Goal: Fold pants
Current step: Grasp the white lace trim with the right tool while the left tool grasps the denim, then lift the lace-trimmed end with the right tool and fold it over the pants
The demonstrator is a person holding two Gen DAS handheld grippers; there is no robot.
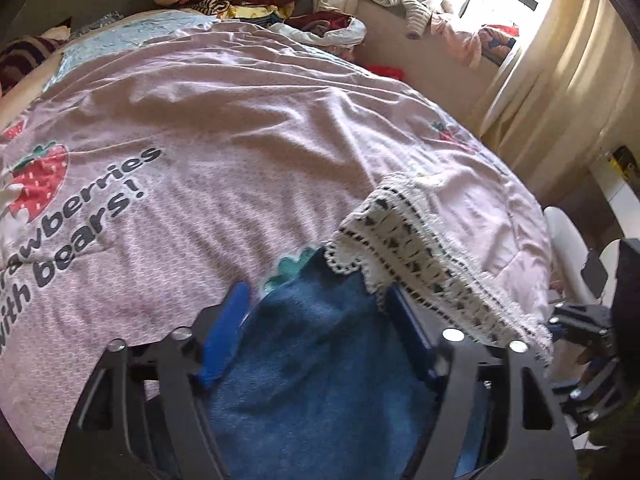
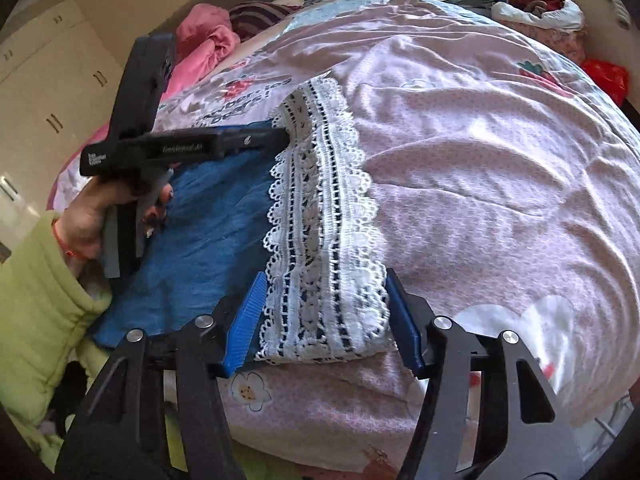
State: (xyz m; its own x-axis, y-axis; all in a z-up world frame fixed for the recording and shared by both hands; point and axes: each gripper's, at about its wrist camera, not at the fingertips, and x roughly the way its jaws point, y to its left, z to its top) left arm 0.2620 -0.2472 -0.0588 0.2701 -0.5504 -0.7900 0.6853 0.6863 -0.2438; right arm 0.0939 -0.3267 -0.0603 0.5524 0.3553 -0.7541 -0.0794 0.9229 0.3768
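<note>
Blue pants (image 2: pixel 208 236) with white lace hem (image 2: pixel 328 240) flat on the pink bed (image 2: pixel 500 160), long axis running leftward from the hem. Right tongs (image 2: pixel 324 320) spread wide, straddling the hem's near end, nothing gripped. Left tongs (image 1: pixel 316 320) also gaping over denim by the far end. Both equally close.

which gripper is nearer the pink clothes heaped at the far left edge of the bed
Left. The left gripper works along the pants' far side, towards the pink clothes; the right gripper straddles the lace hem at the near edge.
</note>
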